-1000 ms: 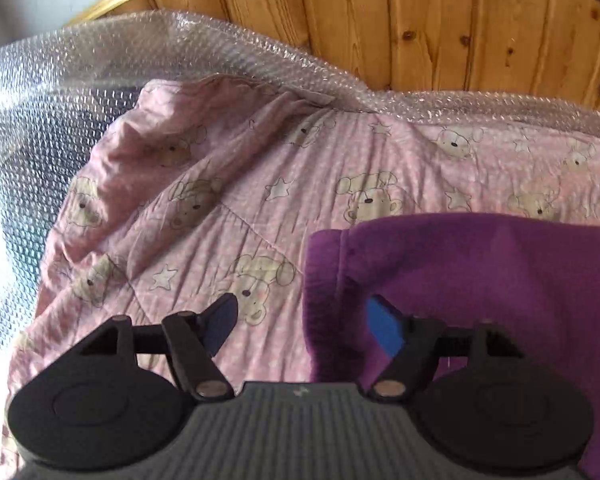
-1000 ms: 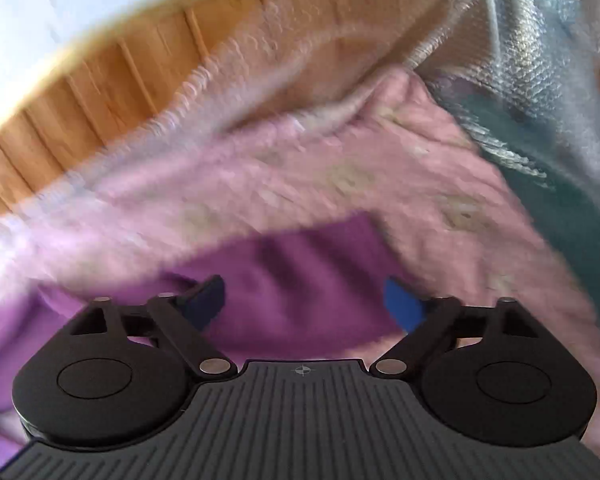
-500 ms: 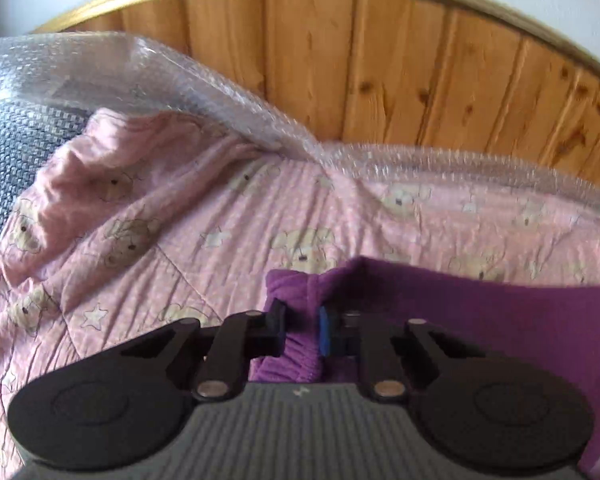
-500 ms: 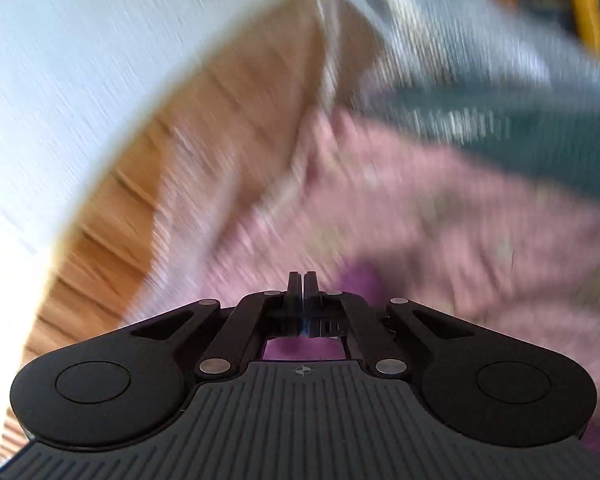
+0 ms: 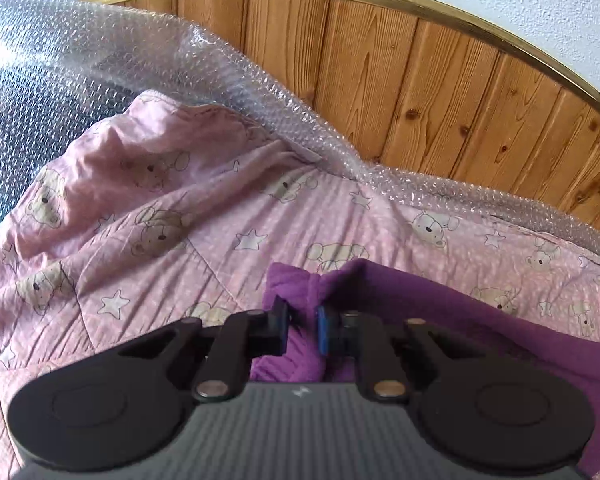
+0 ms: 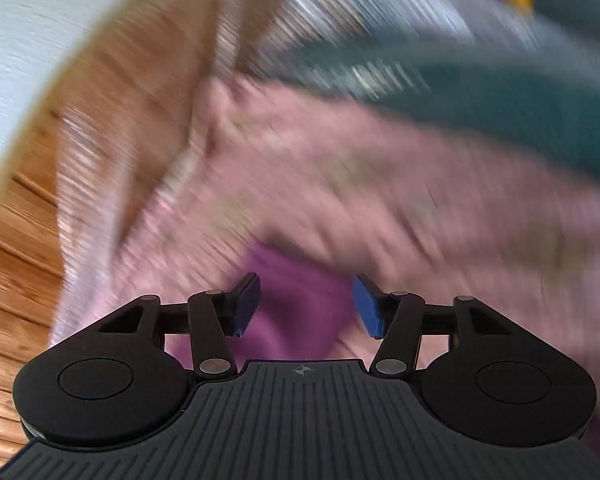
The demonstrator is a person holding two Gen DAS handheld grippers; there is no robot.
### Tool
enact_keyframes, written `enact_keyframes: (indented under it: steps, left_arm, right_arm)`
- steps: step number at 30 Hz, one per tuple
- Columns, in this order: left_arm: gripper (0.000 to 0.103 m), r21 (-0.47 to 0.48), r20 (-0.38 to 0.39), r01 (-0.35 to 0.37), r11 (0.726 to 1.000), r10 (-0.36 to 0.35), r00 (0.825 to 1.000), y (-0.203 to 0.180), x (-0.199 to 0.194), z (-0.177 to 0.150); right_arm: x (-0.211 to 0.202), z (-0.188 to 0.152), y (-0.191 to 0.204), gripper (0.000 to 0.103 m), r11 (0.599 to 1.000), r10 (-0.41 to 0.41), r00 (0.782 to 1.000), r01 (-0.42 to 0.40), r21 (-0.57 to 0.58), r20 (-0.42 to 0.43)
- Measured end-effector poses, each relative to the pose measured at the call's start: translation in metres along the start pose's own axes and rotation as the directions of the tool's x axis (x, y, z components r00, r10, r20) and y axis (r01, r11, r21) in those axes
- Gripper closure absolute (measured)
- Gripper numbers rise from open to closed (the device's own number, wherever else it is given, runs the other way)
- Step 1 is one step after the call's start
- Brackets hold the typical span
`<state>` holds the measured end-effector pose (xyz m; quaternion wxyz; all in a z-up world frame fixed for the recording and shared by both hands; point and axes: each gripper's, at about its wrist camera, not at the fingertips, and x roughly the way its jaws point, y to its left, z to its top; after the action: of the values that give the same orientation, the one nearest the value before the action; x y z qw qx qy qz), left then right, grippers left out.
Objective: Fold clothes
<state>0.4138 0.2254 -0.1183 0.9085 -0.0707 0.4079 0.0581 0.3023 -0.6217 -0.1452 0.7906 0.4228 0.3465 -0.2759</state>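
A pink bear-print quilt [image 5: 228, 216] and bubble wrap [image 5: 100, 68] cover the bed before a wooden headboard [image 5: 420, 80]. The left tool [image 5: 302, 330], spread a second ago, now pinches the purple garment [image 5: 440, 312]; the right tool [image 6: 306, 304] has just reopened, spread over the purple cloth without pressing it.

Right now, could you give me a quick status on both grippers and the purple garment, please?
Left gripper shut on purple garment corner. Right gripper just reopened, pads clear, garment between them. Picture blurred. Garment lies on pink blanket; nothing in the way.

Both views sit close above the bed, angled steeply down along each hand-held gripper — the left wrist view sharp, facing the wooden headboard [image 5: 440, 92], the right wrist view motion-blurred and rolled. They share the pink quilt [image 5: 220, 216] and purple garment [image 6: 296, 300].
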Motion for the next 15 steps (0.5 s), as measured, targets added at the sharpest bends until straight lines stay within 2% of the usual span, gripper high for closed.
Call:
enact_keyframes:
  steps: [3,4,5,7,10,11,13,15]
  left_arm:
    - [0.09,-0.004,-0.009,-0.001,1.0,0.001,1.0,0.001,-0.002,-0.001]
    - [0.09,-0.002,-0.002,-0.001,1.0,0.001,1.0,0.0,-0.004,0.0]
    - [0.09,0.0,0.005,0.001,1.0,-0.001,1.0,0.0,-0.006,0.001]
    - [0.091,0.003,0.031,0.019,1.0,-0.019,0.999,-0.001,-0.015,0.004]
    - [0.091,0.005,0.058,0.05,0.999,-0.05,0.997,0.004,-0.026,0.007]
    - [0.09,0.004,0.06,0.054,0.999,-0.054,0.997,0.005,-0.026,0.008]
    - [0.09,0.008,0.05,0.049,0.999,-0.049,0.998,0.006,-0.022,0.006]
    - [0.09,0.005,0.038,0.042,0.999,-0.042,0.998,0.006,-0.017,0.001]
  right_arm:
    - [0.022,-0.014,-0.009,0.048,0.997,0.066,0.998,-0.066,-0.028,-0.004]
    - [0.024,-0.016,-0.008,0.072,0.995,0.091,0.996,-0.091,-0.04,0.006]
    - [0.026,-0.016,-0.007,0.103,0.993,0.107,0.994,-0.106,-0.048,0.013]
    - [0.009,-0.015,-0.003,0.103,0.989,0.144,0.988,-0.142,-0.039,0.062]
    - [-0.039,-0.001,0.011,0.103,0.972,0.233,0.961,-0.228,-0.051,0.149]
    - [-0.054,0.006,0.017,0.103,0.968,0.25,0.953,-0.24,-0.078,0.17]
    - [-0.069,0.023,0.025,0.103,0.969,0.238,0.954,-0.219,-0.118,0.183]
    - [-0.062,0.033,0.02,0.082,0.98,0.189,0.973,-0.177,-0.096,0.131]
